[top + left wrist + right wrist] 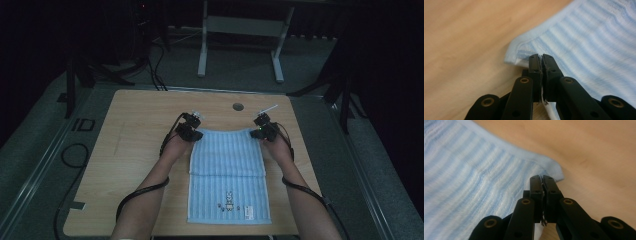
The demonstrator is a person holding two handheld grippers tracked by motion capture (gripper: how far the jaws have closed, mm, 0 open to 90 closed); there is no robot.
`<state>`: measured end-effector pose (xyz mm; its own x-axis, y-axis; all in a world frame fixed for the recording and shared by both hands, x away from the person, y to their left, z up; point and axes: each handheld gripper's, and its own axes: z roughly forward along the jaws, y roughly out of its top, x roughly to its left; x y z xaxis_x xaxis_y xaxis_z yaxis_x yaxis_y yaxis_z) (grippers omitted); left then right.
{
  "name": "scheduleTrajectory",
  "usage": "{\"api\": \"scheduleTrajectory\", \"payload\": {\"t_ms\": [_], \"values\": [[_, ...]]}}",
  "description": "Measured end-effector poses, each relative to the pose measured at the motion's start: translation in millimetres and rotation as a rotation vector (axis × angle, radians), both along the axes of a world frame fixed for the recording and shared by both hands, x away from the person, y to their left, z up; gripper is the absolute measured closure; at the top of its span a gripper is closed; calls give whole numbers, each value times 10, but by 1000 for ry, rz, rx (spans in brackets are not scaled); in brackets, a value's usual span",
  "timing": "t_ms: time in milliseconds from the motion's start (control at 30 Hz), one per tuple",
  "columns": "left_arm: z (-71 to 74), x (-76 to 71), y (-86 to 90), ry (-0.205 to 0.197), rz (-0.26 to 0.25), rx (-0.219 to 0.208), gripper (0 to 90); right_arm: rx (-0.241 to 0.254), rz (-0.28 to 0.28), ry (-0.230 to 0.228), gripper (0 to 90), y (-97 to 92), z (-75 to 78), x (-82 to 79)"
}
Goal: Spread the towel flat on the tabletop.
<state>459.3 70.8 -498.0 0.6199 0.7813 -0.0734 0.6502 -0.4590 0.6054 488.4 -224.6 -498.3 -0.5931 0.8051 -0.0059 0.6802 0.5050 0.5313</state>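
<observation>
A blue striped towel (227, 172) lies flat on the wooden surface (135, 150), with its little picture at the near end. The left gripper (192, 131) bites the far left corner of the towel. The right gripper (260, 131) bites the far right corner. Both pairs of jaws are pressed tight together on the cloth. Holding both corners at once probably keeps the far edge straight, so the towel can be lifted and folded toward the person neatly.
</observation>
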Motion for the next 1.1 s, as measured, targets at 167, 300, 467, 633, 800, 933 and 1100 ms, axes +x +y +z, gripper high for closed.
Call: {"api": "scheduleTrajectory", "payload": {"t_ms": [167,300,467,633,800,933,1100], "values": [[504,8,82,-73,5,-41,864,33,-6,-90,871,-83,494,10],[958,-43,146,-154,-7,-78,864,74,-16,-161,871,-192,946,-18],[1411,-230,206,-216,-48,-165,863,131,13,-256,871,-302,1458,-186],[1514,-483,231,-243,-94,-184,862,223,37,-310,871,-441,1630,-494],[1264,-778,270,-217,-159,-165,861,278,101,-312,871,-523,1456,-901],[937,-1030,279,-190,-186,-162,861,290,150,-280,871,-574,1129,-1238],[585,-1275,245,-154,-195,-141,860,238,189,-210,871,-600,684,-1535]]}}
